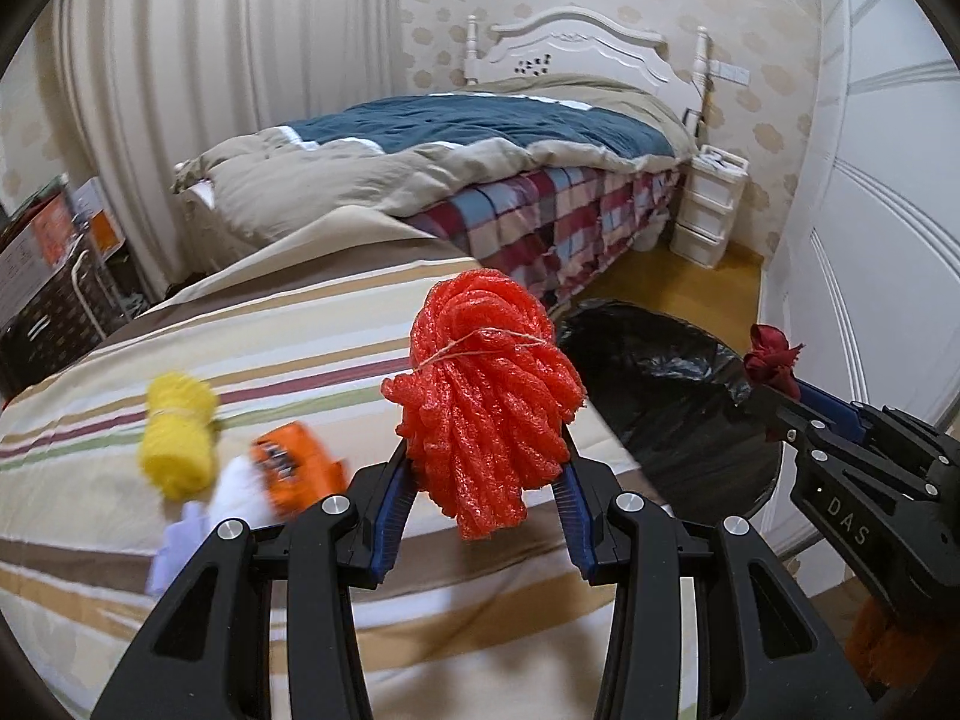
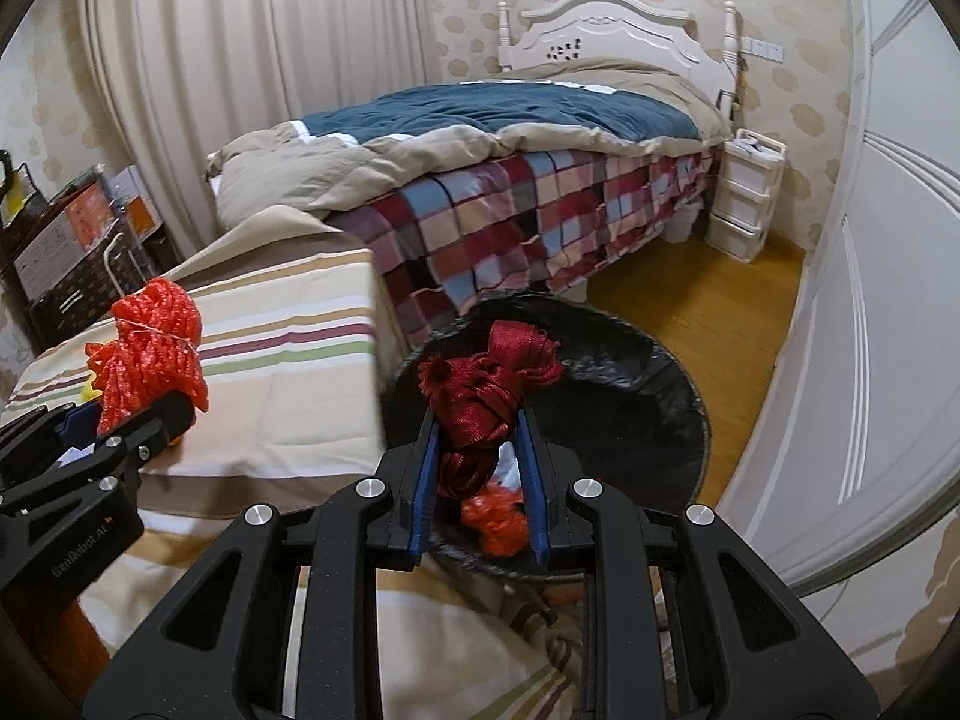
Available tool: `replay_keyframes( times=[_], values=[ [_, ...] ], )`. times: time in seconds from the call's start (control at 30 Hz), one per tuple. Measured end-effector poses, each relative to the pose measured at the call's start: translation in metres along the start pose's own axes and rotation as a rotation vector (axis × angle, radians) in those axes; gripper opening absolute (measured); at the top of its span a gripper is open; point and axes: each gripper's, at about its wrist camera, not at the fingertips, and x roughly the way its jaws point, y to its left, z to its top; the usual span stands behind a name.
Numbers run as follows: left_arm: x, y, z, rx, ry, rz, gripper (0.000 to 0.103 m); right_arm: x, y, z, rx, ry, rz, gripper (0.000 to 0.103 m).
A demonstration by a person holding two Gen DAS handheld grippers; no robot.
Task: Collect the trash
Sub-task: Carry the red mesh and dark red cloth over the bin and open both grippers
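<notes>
With the right gripper [image 2: 477,420] clamped on the dark red ribbon bundle [image 2: 489,384] above the black-lined bin [image 2: 672,408], release only once centred over it, while the left gripper [image 1: 486,468], pinching the red foam net [image 1: 486,396] over the striped cloth [image 1: 270,324], should swing right to follow.

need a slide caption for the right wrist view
Right gripper holds a dark red ribbon bundle above the black-lined bin, beside the striped table.
</notes>
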Motion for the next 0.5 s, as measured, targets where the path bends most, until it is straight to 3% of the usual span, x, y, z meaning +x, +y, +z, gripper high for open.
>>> replay_keyframes(
  times=[0.5],
  values=[
    [0.061, -0.054, 0.018, 0.065, 0.067, -0.01, 0.044, 0.036, -0.045, 0.0, 0.049, 0.045, -0.037, 0.024]
  ],
)
